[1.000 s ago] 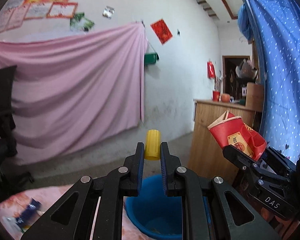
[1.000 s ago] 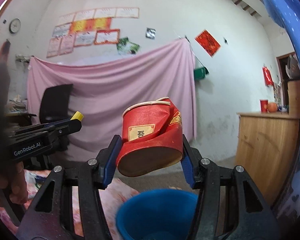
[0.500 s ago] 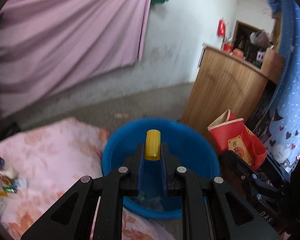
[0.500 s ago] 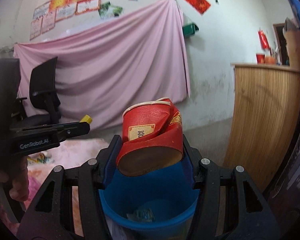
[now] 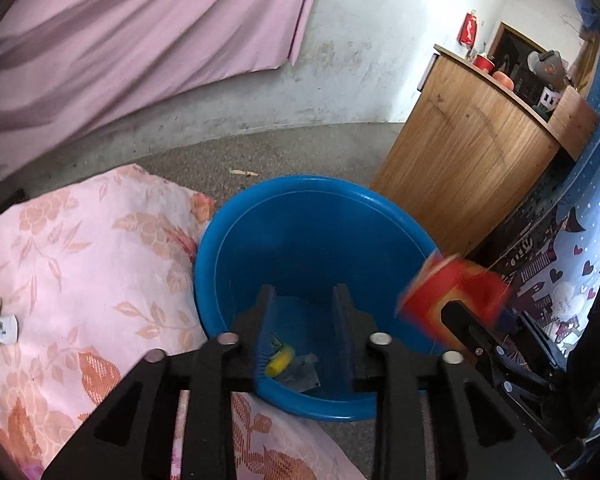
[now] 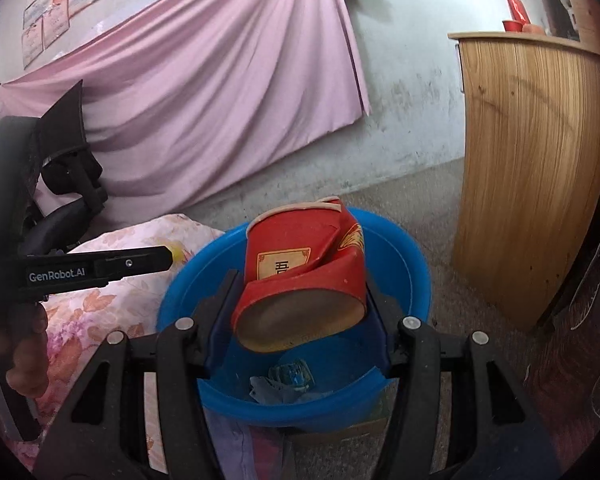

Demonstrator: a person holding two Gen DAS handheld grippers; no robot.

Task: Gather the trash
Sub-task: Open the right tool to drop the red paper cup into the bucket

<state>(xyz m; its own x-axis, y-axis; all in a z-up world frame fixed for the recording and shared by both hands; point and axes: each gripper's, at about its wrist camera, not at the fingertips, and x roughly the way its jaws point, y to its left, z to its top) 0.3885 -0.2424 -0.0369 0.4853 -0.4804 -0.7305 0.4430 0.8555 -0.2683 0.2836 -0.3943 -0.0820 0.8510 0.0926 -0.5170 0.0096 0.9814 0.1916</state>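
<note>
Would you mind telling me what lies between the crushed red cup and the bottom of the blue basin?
Only open air. In the right wrist view the red cup hangs in the right tongs above the blue basin, with scraps below.

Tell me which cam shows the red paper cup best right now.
Right wrist view: the red paper cup fills the centre, sharp, crushed, pinched in the right claw over the blue basin. Left wrist view shows the cup only at the right side, motion-blurred and partly hidden.

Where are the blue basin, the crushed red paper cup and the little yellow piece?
blue basin [image 5: 300, 188], left wrist view, far rim.
crushed red paper cup [image 6: 296, 240], right wrist view, side wall above its label.
little yellow piece [image 5: 280, 362], left wrist view, its middle, inside the basin.
</note>
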